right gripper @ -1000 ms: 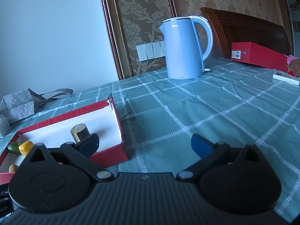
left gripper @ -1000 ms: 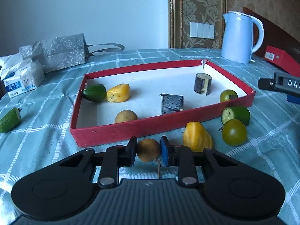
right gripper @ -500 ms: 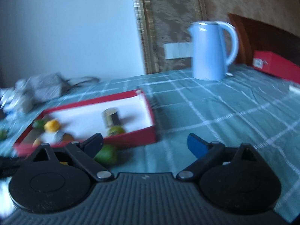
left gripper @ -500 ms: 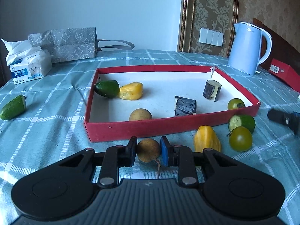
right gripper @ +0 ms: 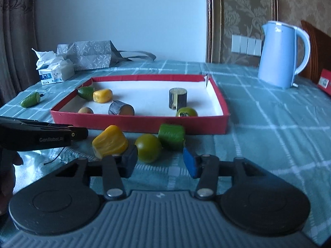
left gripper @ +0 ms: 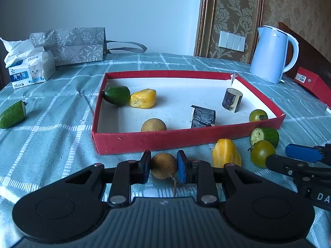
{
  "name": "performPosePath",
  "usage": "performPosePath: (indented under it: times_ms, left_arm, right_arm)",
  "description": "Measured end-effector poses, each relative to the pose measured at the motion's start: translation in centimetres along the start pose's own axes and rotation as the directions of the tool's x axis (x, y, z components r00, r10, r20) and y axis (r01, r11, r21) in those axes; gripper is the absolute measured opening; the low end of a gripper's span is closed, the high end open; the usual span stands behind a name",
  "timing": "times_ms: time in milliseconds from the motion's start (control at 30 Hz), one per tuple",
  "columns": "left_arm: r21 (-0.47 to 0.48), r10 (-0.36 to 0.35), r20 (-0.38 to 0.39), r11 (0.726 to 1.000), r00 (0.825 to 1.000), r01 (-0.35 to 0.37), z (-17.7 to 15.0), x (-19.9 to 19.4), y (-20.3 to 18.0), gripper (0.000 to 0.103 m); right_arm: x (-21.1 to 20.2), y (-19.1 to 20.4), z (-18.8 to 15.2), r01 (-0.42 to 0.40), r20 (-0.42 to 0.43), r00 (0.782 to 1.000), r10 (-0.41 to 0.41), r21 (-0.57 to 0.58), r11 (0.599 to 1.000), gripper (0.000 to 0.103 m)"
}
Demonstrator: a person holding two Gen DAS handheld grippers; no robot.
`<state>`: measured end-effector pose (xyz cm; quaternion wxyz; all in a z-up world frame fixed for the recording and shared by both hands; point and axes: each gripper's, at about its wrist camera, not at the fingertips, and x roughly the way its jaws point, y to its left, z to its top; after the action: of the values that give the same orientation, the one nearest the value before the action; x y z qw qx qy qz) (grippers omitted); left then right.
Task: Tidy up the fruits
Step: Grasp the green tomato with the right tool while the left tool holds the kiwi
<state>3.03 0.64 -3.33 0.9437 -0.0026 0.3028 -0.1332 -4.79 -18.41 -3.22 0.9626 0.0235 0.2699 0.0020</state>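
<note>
About half done: 6 pieces lie in the red tray (left gripper: pixel 165 140), while on the bench the left gripper (left gripper: pixel 163 166) clamps a brown fruit (left gripper: pixel 163 165) and the right gripper's (right gripper: pixel 160 161) fingers, closing around nothing, near a green tomato (right gripper: pixel 148 147), with 3 more loose.

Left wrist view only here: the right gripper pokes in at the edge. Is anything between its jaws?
Observer: The right gripper has its jaws closing, with the green tomato just ahead between them; the blue pad is clear of it.
Operator: What does the lying dark cylinder show on its far end?
Observer: A pale yellow cut face.
Operator: Anything left of the tissue pack?
Observer: A brown curtain hangs there.
</note>
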Motion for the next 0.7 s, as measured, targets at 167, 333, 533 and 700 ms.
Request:
performPosePath:
  times_ms: [167,333,533,700]
  left_arm:
    - [0.001,-0.004,-0.001,1.000,1.000,0.004,0.0,0.0,0.0,0.026]
    - [0.000,-0.007,-0.001,1.000,1.000,0.007,0.0,0.0,-0.1,0.026]
    - [0.001,-0.011,-0.002,1.000,1.000,0.011,0.0,0.0,-0.1,0.026]
    - [0.003,-0.011,-0.002,1.000,1.000,0.011,0.0,0.0,-0.1,0.026]
  right_arm:
    - [0.8,0.5,0.3,-0.032,-0.013,0.999,0.032,0.003,0.999,0.044]
    - [1.9,1.3,0.4,-0.038,-0.025,0.999,0.038,-0.011,0.999,0.040]
    - [2.5,0.8,0.5,-0.047,-0.031,0.998,0.048,0.033,0.998,0.031]
    - [1.9,0.7,0.3,-0.049,-0.010,0.999,0.049,0.035,0.998,0.031]
